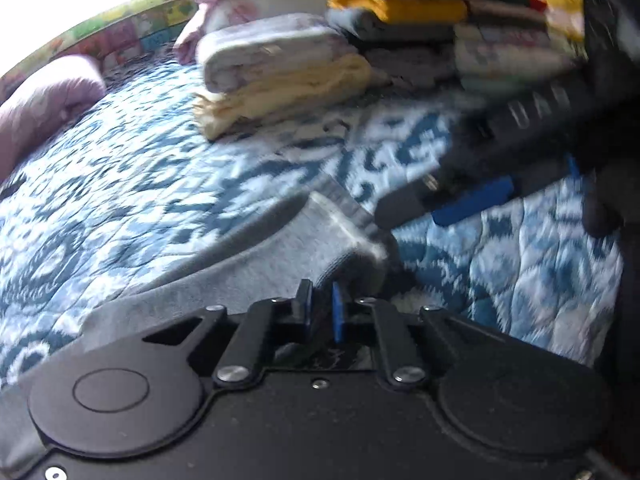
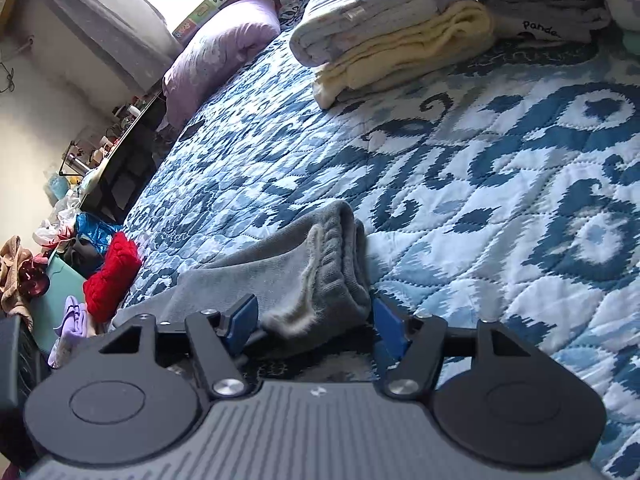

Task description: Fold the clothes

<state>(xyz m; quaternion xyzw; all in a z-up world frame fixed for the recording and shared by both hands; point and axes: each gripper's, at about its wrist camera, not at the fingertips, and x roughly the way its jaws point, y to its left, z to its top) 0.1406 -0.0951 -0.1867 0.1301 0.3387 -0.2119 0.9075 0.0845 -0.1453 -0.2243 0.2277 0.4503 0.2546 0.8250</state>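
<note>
Our left gripper is clamped on the grey garment lying on the bed quilt near its front edge; our right gripper stands wide around its ribbed cuff, pads not pressing.
</note>
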